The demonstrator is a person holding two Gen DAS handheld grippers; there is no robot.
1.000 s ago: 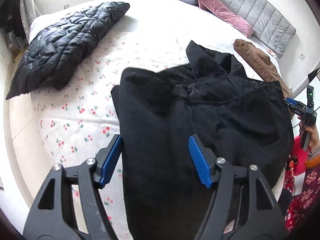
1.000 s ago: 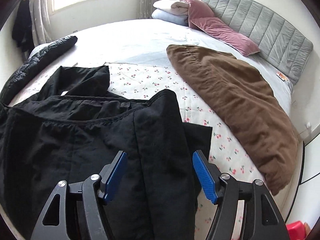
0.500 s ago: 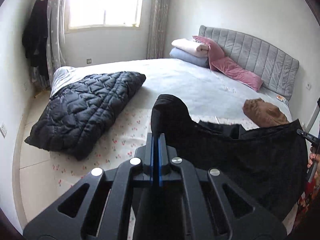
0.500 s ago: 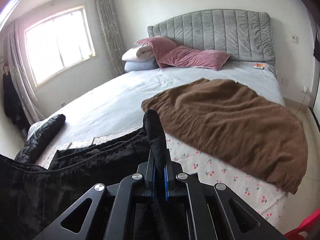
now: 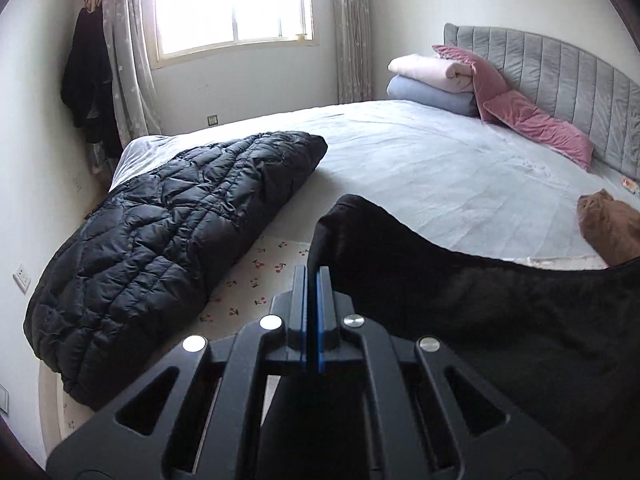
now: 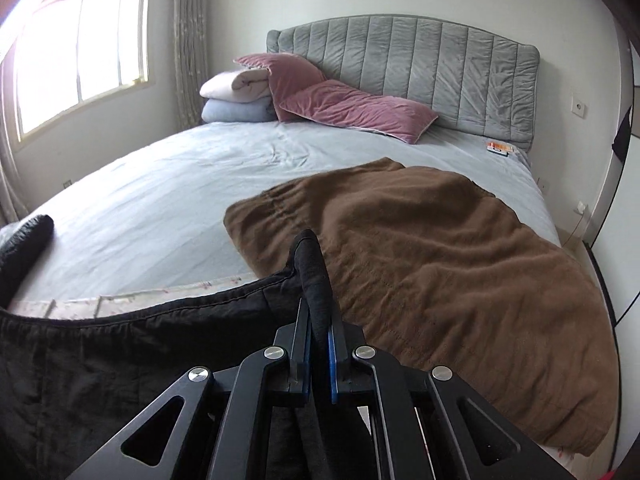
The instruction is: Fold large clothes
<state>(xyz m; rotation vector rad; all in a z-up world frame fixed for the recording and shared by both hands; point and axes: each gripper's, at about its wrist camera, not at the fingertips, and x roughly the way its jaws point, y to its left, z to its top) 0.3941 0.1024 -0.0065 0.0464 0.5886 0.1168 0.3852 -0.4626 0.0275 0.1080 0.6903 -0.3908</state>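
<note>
Bedroom, grey-sheeted bed (image 6: 160, 200). Black garment (image 5: 500, 312) lifted above bed, edge stretched between grippers. Left gripper (image 5: 311, 280) clenched on one corner, right gripper (image 6: 318, 316) clenched on other. Quilted black jacket (image 5: 168, 232) left, brown garment (image 6: 440, 260) right.

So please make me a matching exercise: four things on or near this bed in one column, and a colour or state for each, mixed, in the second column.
Things:
1. black garment
2. quilted jacket
3. brown garment
4. headboard

Descriptions:
a. grey, padded in upright panels
b. spread flat at the right side of the bed
c. clamped at two corners by both grippers
d. black and puffy, lying at the left edge of the bed

Pairs: 1-c, 2-d, 3-b, 4-a
</note>
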